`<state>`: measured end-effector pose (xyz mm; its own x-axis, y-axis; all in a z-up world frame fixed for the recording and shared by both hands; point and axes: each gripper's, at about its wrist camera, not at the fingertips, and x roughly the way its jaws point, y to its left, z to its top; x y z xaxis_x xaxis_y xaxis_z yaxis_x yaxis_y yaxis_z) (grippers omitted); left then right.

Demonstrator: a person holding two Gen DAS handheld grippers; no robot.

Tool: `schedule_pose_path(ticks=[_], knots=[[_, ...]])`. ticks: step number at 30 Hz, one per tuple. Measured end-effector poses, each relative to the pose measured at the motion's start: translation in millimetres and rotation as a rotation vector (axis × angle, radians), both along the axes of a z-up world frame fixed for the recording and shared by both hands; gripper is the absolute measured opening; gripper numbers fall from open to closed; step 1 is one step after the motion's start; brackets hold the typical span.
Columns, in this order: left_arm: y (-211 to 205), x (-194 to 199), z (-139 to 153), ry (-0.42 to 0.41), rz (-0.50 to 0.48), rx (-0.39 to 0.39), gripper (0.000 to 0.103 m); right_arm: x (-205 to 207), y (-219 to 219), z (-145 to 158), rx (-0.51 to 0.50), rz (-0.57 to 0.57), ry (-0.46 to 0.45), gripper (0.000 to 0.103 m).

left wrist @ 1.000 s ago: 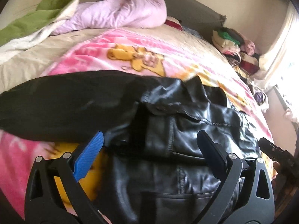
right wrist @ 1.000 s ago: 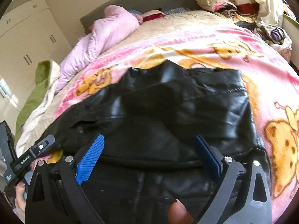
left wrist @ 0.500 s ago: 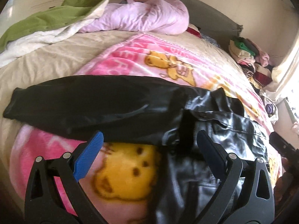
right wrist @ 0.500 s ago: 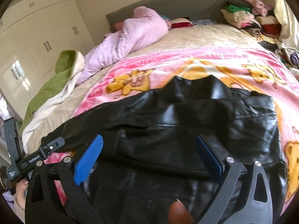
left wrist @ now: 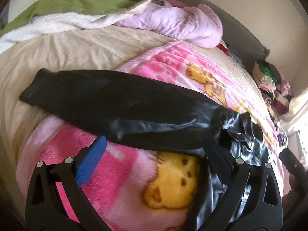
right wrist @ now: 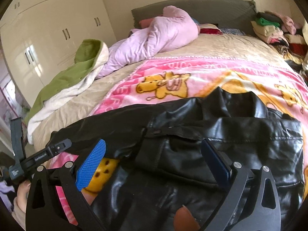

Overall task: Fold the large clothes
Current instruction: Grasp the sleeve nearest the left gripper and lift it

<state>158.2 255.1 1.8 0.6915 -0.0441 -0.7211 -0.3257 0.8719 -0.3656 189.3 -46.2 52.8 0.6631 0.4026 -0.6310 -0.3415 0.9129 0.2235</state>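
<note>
left tongs (left wrist: pixel 154 154) spread wide, empty, right tongs (right wrist: pixel 154 154) likewise

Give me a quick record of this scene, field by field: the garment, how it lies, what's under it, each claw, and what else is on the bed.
garment: black leather jacket
layout: one sleeve stretched out sideways, body bunched
surface: pink cartoon blanket on a bed with a beige cover
left claw: open, holding nothing, above the blanket and the sleeve's edge
right claw: open, holding nothing, over the jacket body
other items: lilac quilt, green and white coat, pile of clothes by the headboard
</note>
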Motion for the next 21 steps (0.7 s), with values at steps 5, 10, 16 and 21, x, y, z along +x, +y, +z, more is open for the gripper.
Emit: schedule_pose_path(ticks=[5,10,16,21], knots=[[21,-5,-5,0.000,0.042,-0.040,0.094,0,28,-5,-0.022,0.049,-0.004,0.099],[40,-8,-8,0.003,0.090,-0.072,0.094,0,55,-12,-0.044,0.101,-0.003,0.099],[66,-13,-13,0.012,0.158,-0.092,0.094,1,83,-16,-0.057,0.156,-0.007,0.099],[90,-19,-25,0.027,0.251,-0.118,0.094,-2,104,-20,-0.064,0.205,-0.009,0.099]])
